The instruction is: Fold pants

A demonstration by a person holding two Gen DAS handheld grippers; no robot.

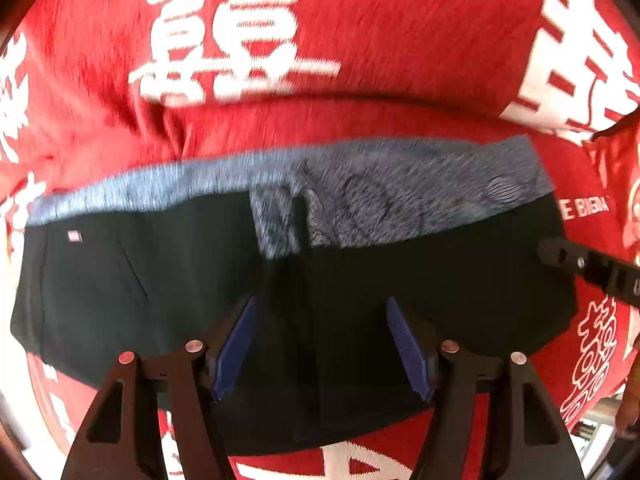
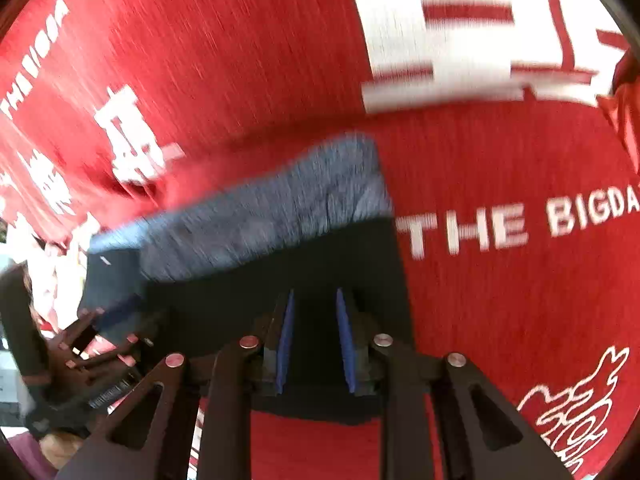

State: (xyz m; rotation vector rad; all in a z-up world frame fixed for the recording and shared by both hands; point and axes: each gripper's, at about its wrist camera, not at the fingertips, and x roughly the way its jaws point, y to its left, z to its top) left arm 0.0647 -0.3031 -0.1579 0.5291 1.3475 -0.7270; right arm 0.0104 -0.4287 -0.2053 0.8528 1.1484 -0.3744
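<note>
Hanging above the folded pants (image 1: 360, 280), the left claw (image 1: 320, 344) points down with its blue pads (image 1: 236, 352) standing well apart and nothing pinched between them; only dark cloth shows below the gap. Just beyond its tips the black part of the pants runs across the view from far left to far right, and farther out a grey heathered band (image 1: 400, 184) lies along the far edge of the black cloth. A small pale label (image 1: 73, 236) sits on the black fabric well off to the claw's left. To its right, at the end of the pants, a black finger of the right claw (image 1: 588, 268) reaches in from the frame edge. All around lies a red cloth (image 1: 400, 40) printed with large white characters, covering the surface beneath; whether that is a table cannot be told. In the right wrist view, the right claw (image 2: 314, 340) is narrow, its blue pads (image 2: 285, 344) close together but with a slit between them, over the black cloth at the pants' right end; whether cloth is pinched cannot be told. Beside it on the right, the red cloth reads "THE BIGDA". Down to its left a person's hand (image 2: 88, 352) grips the other tool. Both views are motion-blurred.
</note>
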